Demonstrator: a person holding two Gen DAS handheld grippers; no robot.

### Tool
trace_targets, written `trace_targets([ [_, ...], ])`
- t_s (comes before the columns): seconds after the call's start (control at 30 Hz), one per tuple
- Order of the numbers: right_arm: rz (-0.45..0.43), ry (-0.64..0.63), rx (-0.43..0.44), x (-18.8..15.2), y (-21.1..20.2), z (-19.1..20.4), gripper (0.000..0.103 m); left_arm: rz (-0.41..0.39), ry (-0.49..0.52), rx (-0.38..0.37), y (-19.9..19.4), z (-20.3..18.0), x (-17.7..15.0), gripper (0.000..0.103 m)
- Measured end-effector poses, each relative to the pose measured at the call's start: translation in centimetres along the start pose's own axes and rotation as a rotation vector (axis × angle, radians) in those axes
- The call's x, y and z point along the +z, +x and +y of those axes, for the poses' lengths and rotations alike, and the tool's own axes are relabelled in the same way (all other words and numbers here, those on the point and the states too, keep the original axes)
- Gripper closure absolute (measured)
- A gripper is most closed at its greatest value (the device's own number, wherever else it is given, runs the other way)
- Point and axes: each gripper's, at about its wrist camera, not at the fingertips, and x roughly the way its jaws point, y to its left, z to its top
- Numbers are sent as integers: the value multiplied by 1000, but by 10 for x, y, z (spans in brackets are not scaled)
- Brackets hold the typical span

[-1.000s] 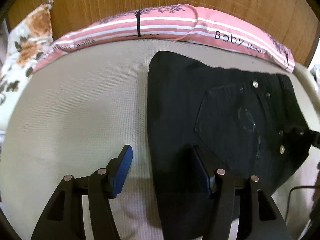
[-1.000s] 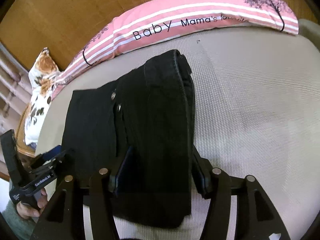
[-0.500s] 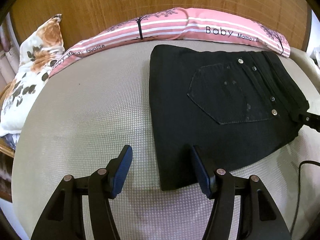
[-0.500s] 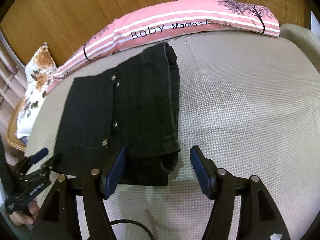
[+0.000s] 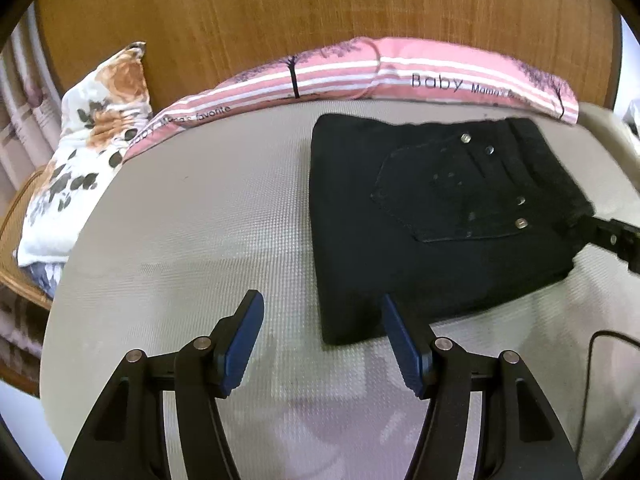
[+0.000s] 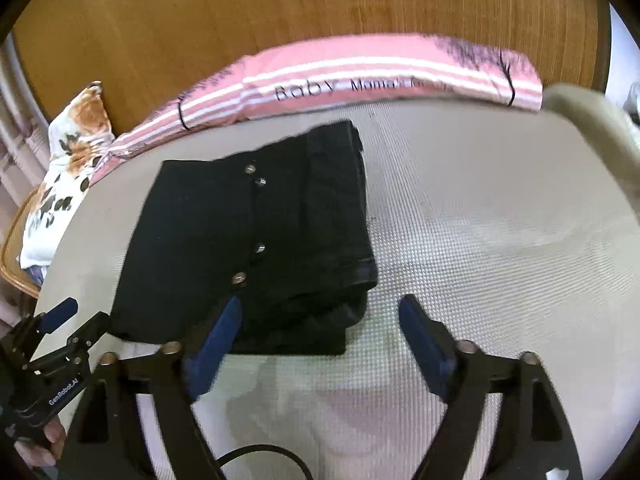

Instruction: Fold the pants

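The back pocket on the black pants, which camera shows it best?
The left wrist view. There the back pocket faces the camera, its whole stitched outline and studs visible on the folded pants. The right wrist view sees the pants from the waistband side, showing only a row of studs, no pocket outline.

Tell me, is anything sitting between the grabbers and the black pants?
Nothing visible is. The folded black pants lie flat on the beige mattress, just ahead of the open left gripper and open right gripper. Only bare mattress lies between.
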Motion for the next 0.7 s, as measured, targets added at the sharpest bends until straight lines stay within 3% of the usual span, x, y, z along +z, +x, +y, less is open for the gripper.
trace_targets([
  [0.23,-68,-48,-21,-18,-35,26,4,-40,-46,-4,-36,-5,-12,36],
  [0.7,-80,-76,-20,-37,-60,43,2,-72,-78,33,-67,-8,-28,36],
])
